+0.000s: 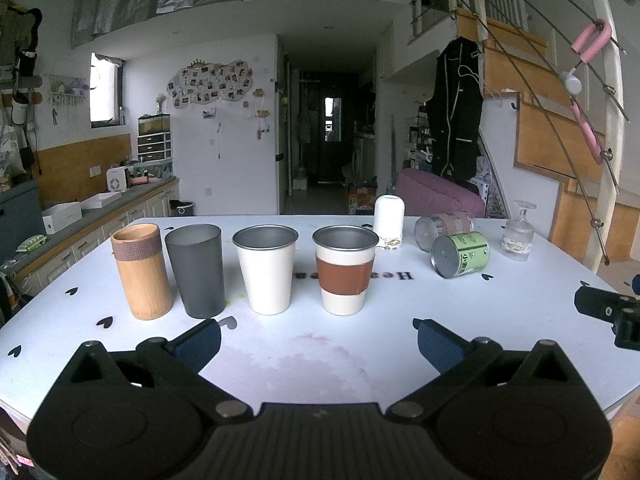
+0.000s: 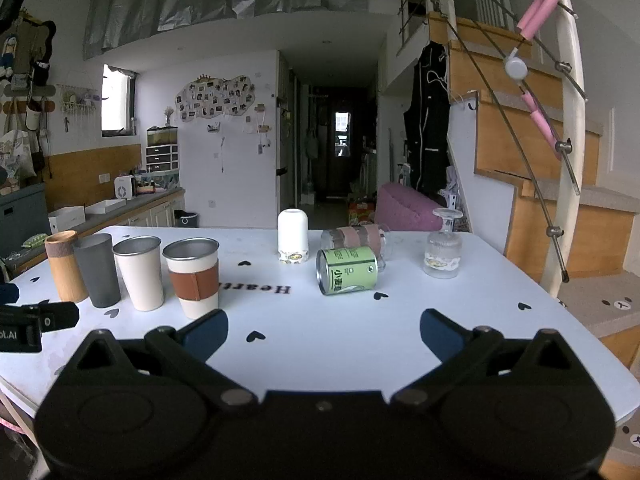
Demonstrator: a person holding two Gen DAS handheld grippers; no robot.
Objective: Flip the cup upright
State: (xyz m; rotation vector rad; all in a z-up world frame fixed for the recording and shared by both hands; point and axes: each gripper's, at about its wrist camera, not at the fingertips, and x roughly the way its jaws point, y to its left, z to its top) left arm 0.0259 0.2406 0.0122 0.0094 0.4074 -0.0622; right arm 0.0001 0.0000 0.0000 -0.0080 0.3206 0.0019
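Observation:
Several cups stand upright in a row on the white table (image 1: 320, 360): a bamboo cup (image 1: 141, 272), a dark grey cup (image 1: 197, 270), a white steel cup (image 1: 266, 268) and a white cup with a brown sleeve (image 1: 345, 269). A white cup (image 2: 293, 235) stands upside down farther back. A green cup (image 2: 347, 270) and a clear cup with a pink band (image 2: 354, 238) lie on their sides. A stemmed glass (image 2: 443, 249) stands upside down at the right. My left gripper (image 1: 318, 338) is open and empty in front of the row. My right gripper (image 2: 324, 330) is open and empty, short of the green cup.
The right gripper's body (image 1: 612, 312) shows at the right edge of the left wrist view. A kitchen counter (image 1: 100, 208) runs along the left, a wooden staircase with a railing (image 2: 560, 200) rises at the right, and a pink seat (image 2: 408, 206) sits behind the table.

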